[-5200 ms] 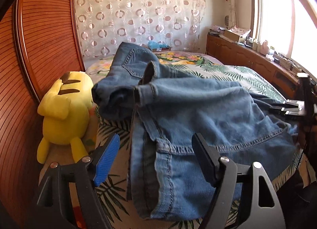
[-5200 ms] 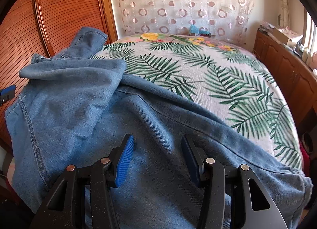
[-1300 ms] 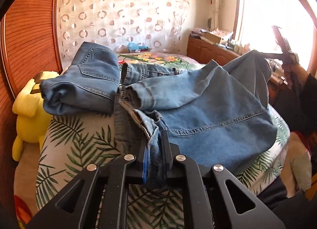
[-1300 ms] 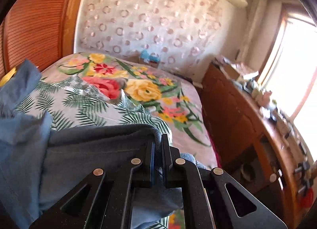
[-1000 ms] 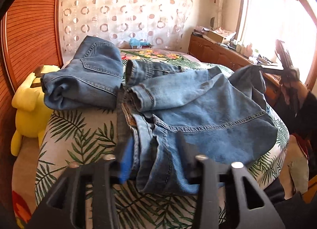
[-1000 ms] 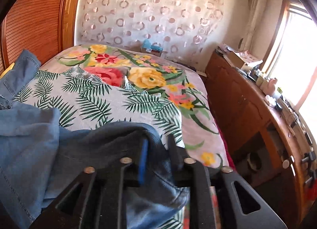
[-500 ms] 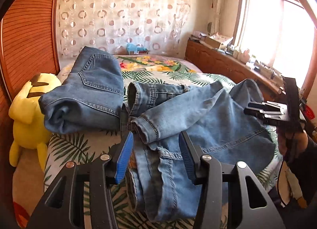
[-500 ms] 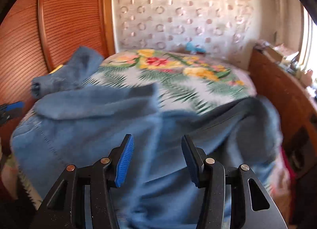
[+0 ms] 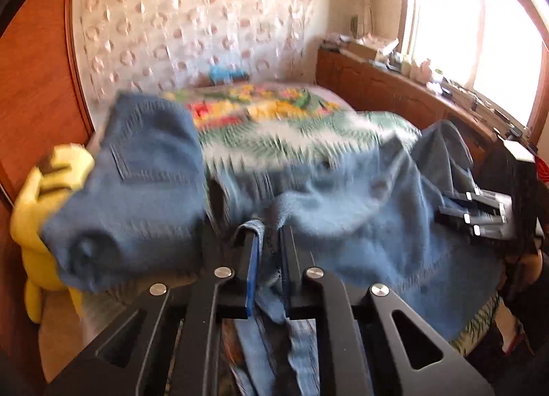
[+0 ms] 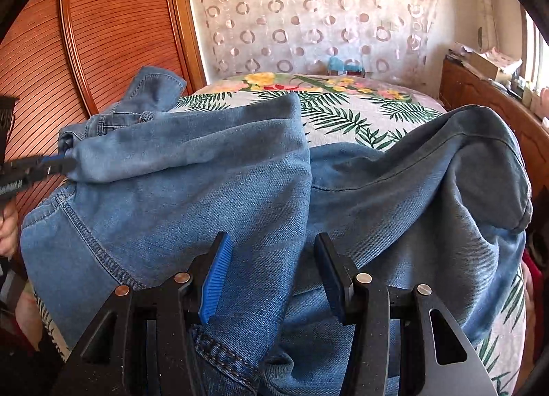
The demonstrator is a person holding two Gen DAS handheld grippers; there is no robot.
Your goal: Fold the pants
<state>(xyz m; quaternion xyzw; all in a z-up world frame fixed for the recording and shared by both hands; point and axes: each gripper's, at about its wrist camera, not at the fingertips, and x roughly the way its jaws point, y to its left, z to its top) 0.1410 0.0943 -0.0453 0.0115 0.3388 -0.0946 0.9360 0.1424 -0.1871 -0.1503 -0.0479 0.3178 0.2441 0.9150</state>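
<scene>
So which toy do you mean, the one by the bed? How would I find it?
Start at the bed with the palm-leaf cover, then go to its side next to the slatted wooden wall. The yellow plush toy sits there, partly behind the blue jeans. It is the only bright yellow thing around; everything near it is blue denim or brown wood.
</scene>
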